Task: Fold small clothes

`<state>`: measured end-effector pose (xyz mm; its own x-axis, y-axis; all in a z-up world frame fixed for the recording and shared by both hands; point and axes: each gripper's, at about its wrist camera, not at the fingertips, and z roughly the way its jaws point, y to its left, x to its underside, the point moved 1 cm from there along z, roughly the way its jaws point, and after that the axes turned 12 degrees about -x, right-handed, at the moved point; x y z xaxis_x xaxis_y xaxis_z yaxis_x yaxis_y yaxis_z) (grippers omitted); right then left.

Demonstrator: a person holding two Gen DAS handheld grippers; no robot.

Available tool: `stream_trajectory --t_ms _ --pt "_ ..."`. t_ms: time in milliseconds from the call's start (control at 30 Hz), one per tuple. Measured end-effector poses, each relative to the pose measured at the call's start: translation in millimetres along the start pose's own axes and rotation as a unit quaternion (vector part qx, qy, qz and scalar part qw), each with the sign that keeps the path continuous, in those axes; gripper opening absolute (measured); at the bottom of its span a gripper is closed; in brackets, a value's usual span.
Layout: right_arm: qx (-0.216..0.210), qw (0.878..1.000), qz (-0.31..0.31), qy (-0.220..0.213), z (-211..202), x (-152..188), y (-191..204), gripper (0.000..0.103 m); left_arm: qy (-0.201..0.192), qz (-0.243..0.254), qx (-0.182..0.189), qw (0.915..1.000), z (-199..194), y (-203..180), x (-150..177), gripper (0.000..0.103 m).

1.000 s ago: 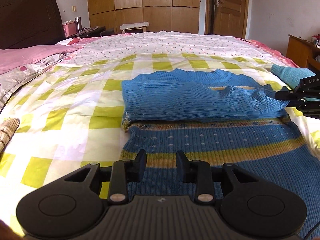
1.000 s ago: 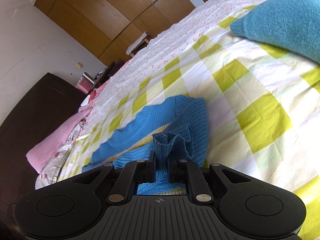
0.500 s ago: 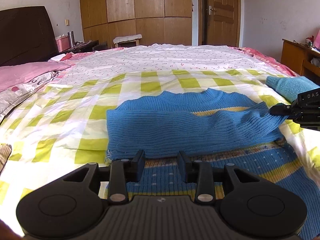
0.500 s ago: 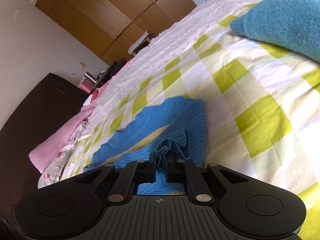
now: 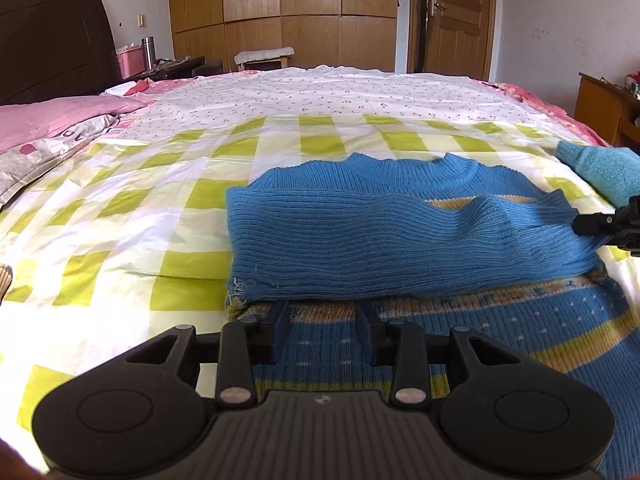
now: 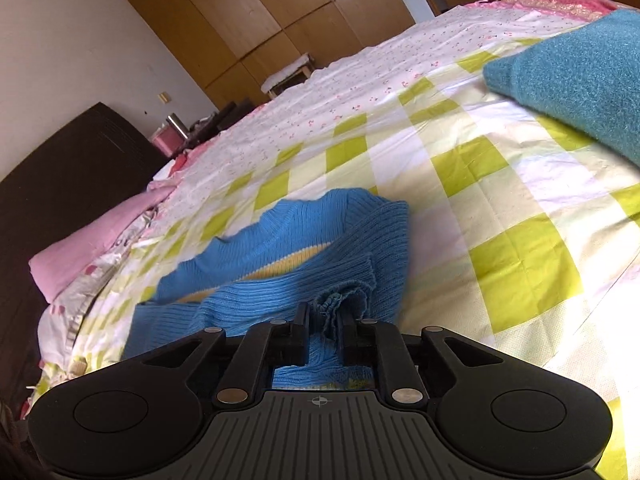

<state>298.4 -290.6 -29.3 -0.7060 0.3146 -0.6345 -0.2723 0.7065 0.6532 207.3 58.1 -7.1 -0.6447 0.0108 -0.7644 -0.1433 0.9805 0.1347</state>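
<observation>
A small blue knit sweater with yellow stripes lies on the checked bedspread, one sleeve folded across its chest. My left gripper is open and empty, low over the striped body just below the folded sleeve. My right gripper is shut on the bunched blue sleeve cuff at the sweater's right side. Its black tips also show at the right edge of the left wrist view.
A folded teal towel lies to the right on the bed. Pink pillows and a dark headboard are at the left. Wooden wardrobes, a door and a side table stand beyond the bed.
My left gripper has moved forward over the sweater, closer to the folded sleeve. My right gripper has kept its hold on the cuff and shifted it slightly.
</observation>
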Motion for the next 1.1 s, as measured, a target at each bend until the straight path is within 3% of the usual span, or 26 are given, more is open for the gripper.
stream_trajectory --t_ms 167,300,467,667,800,1100 --pt "0.014 0.999 -0.024 -0.019 -6 -13 13 0.029 -0.015 -0.003 0.006 0.9999 -2 10 -6 0.041" --pt "0.054 0.997 -0.049 -0.037 -4 -26 17 0.029 -0.021 -0.010 0.009 0.9997 4 14 -13 0.041" --pt "0.081 0.989 -0.119 0.032 24 -25 17 0.029 -0.029 0.001 0.014 0.9995 9 12 -17 0.041" --pt "0.110 0.959 -0.239 0.102 46 -13 32 0.029 -0.035 0.004 0.018 0.9992 17 11 -23 0.042" --pt "0.113 0.945 -0.276 0.130 48 -14 43 0.008 -0.038 -0.001 0.018 0.9991 19 12 -23 0.042" --pt "0.130 0.950 -0.273 0.072 52 -36 50 0.006 -0.065 -0.038 0.019 0.9970 9 21 -23 0.042"
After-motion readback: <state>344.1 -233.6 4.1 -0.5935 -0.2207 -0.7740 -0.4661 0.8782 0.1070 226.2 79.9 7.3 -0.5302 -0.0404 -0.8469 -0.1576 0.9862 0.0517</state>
